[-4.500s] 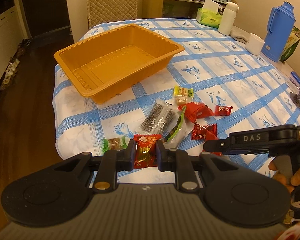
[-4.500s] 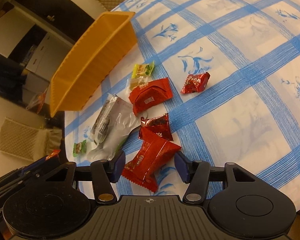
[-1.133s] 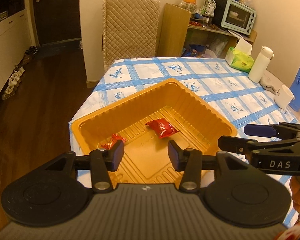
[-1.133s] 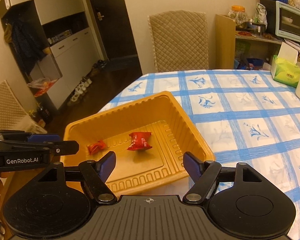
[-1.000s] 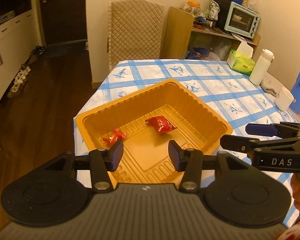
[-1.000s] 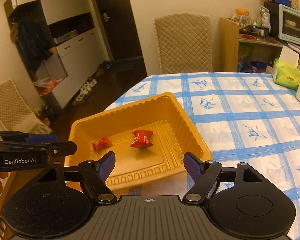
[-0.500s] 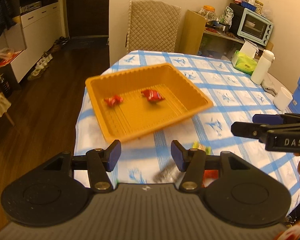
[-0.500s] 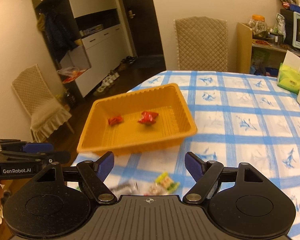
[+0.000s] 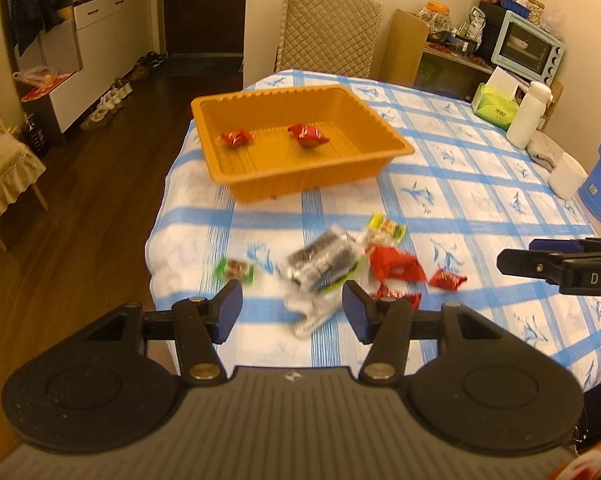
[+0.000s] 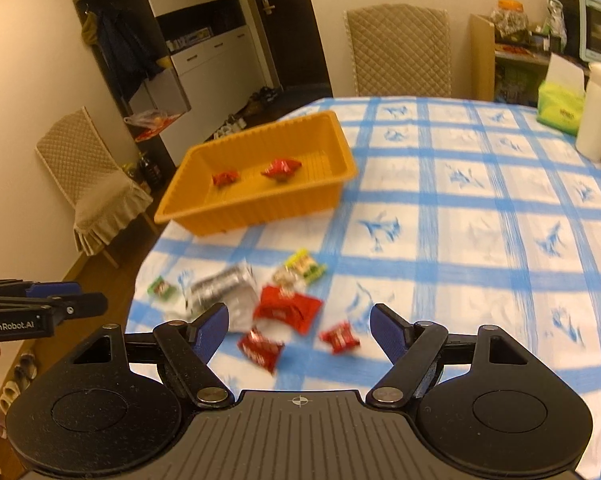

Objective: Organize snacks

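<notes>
Warm, yellowish indoor light fills both views; its source is out of frame. Brightness is moderate and even across the tablecloth point(image 9: 480, 208), with the doorway point(image 9: 204, 8) dark. The snack wrappers point(image 9: 324, 264) near the table edge are smeared by motion blur in both views, as is the near rim of the orange tray point(image 10: 260, 216). The gripper bodies in the foreground stay sharp. Fisheye distortion bends walls and furniture at the edges, and the corners vignette to black.

A home dining room: quilted chair point(image 9: 328, 32), toaster oven point(image 9: 526, 48), shoes point(image 9: 112, 100) lining the hallway (by a door).
</notes>
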`<state>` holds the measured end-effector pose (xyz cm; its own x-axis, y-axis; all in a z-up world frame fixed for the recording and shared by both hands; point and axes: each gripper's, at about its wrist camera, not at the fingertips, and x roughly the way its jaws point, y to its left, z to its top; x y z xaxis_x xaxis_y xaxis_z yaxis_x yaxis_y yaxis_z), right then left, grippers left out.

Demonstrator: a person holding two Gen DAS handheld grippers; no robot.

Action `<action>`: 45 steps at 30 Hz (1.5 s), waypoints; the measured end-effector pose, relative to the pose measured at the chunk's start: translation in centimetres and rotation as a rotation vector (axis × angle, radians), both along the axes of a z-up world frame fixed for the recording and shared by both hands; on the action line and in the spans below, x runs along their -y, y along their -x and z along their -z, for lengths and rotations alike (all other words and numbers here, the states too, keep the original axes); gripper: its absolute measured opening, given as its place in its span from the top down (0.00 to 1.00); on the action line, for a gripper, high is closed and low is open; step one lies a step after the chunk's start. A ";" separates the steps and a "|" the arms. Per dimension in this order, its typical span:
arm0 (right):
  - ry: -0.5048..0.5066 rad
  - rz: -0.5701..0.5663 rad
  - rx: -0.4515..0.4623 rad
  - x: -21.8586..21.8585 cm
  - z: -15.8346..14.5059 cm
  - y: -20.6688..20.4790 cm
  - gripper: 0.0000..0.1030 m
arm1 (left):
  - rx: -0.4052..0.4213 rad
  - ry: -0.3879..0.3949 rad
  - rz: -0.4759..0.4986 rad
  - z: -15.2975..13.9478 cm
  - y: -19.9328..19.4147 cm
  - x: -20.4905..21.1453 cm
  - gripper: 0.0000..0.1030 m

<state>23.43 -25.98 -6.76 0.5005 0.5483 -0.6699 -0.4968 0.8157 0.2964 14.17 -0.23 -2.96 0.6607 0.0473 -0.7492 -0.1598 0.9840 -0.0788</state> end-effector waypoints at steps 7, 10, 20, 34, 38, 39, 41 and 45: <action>0.011 0.000 -0.046 1.8 1.8 1.3 0.25 | -0.026 0.000 -0.022 0.8 1.6 0.7 0.49; 0.021 0.001 -0.055 2.0 2.5 1.6 0.25 | -0.031 -0.006 -0.022 1.1 2.0 0.7 0.49; 0.053 -0.002 -0.031 1.4 3.7 1.2 0.25 | -0.053 -0.018 -0.008 2.1 1.8 -0.5 0.50; 0.152 -0.063 0.033 -1.8 6.4 -1.7 0.47 | -0.078 -0.022 0.005 3.5 0.0 -3.5 0.50; 0.194 -0.084 0.045 -2.5 7.3 -2.6 0.54 | -0.089 -0.022 0.006 3.9 -0.2 -4.1 0.50; 0.203 -0.089 0.047 -2.7 7.5 -2.8 0.56 | -0.093 -0.022 0.005 4.0 -0.2 -4.3 0.50; 0.223 -0.098 0.050 -3.1 7.9 -3.2 0.58 | -0.099 -0.023 0.002 4.1 -0.3 -4.6 0.50; 0.247 -0.116 0.049 -3.6 8.6 -3.8 0.61 | -0.110 -0.025 -0.003 4.5 -0.4 -5.3 0.50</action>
